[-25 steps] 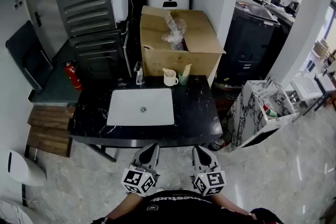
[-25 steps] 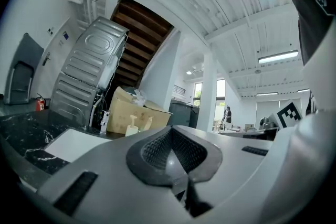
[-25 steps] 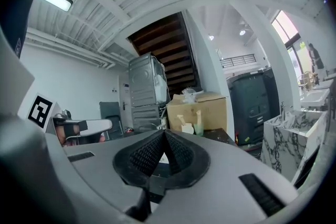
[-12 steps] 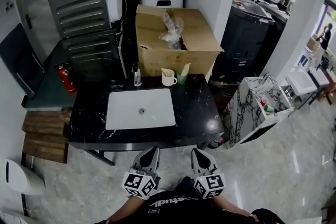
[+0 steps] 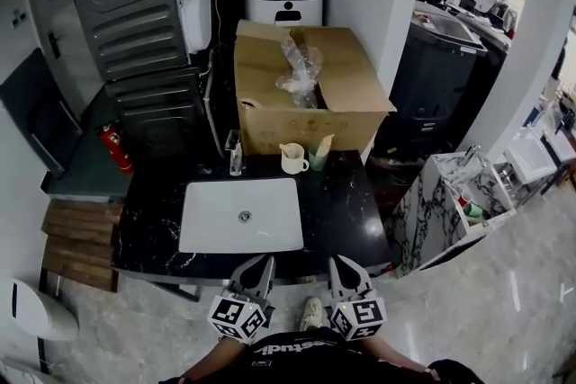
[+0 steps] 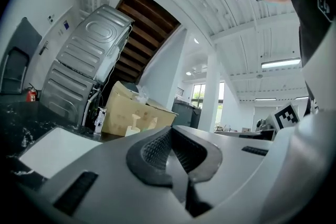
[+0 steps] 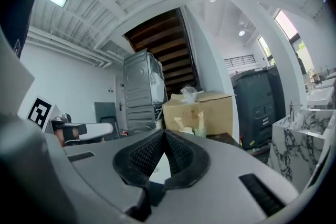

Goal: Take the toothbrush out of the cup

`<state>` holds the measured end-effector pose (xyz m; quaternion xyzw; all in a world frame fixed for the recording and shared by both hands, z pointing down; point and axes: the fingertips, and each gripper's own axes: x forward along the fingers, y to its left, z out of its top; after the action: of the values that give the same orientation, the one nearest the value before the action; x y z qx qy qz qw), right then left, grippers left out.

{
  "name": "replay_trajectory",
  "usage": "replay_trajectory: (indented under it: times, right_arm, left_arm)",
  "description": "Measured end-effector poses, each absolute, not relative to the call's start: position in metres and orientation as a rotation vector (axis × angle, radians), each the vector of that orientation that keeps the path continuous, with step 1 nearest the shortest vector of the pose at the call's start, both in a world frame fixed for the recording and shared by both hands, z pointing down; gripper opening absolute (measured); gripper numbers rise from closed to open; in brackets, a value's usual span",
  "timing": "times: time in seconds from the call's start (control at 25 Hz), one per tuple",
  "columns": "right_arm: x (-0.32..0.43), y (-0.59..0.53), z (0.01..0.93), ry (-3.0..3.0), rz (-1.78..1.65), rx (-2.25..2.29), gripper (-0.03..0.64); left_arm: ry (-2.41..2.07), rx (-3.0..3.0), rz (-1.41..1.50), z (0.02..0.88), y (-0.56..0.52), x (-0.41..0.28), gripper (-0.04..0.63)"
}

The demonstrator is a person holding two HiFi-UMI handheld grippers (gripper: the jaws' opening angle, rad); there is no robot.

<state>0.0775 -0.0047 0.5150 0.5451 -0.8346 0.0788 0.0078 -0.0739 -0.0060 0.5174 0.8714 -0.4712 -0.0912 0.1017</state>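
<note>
On the black marble counter (image 5: 346,202), in front of the cardboard box, a cream mug (image 5: 292,159) stands beside a small green cup (image 5: 316,161). A pale toothbrush (image 5: 322,144) leans out of the green cup. Both stand far from my grippers. My left gripper (image 5: 262,263) and right gripper (image 5: 339,263) hover side by side at the counter's near edge, both shut and holding nothing. The cream mug (image 6: 134,124) shows small in the left gripper view. The right gripper view has the green cup (image 7: 199,126) beyond my shut right gripper (image 7: 164,136).
A white sink basin (image 5: 241,215) is set into the counter, with a tap (image 5: 236,151) behind it. An open cardboard box (image 5: 306,90) with crumpled plastic stands at the back. A grey machine (image 5: 135,4) and a red extinguisher (image 5: 113,146) are left; a marble stand (image 5: 441,202) is right.
Both grippers and my view have moved forward toward the counter. The grippers' tips now reach its near edge. The jaws have stayed shut.
</note>
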Motion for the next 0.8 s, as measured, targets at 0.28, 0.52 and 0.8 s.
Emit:
replay_trajectory:
  times: [0.28, 0.52, 0.8]
  right_arm:
    - [0.096, -0.107, 0.486, -2.697, 0.188, 1.615, 0.037]
    - [0.12, -0.161, 0.493, -2.707, 0.239, 1.597, 0.037]
    - [0.12, -0.193, 0.504, -2.667, 0.307, 1.656, 0.037]
  left_arm:
    - [-1.455, 2.608, -0.309, 0.488, -0.101, -0.047, 0.014]
    - [-1.463, 2.623, -0.293, 0.486, -0.15, -0.021, 0.014]
    - [-1.435, 2.618, -0.254, 0.492, -0.193, -0.032, 0.014]
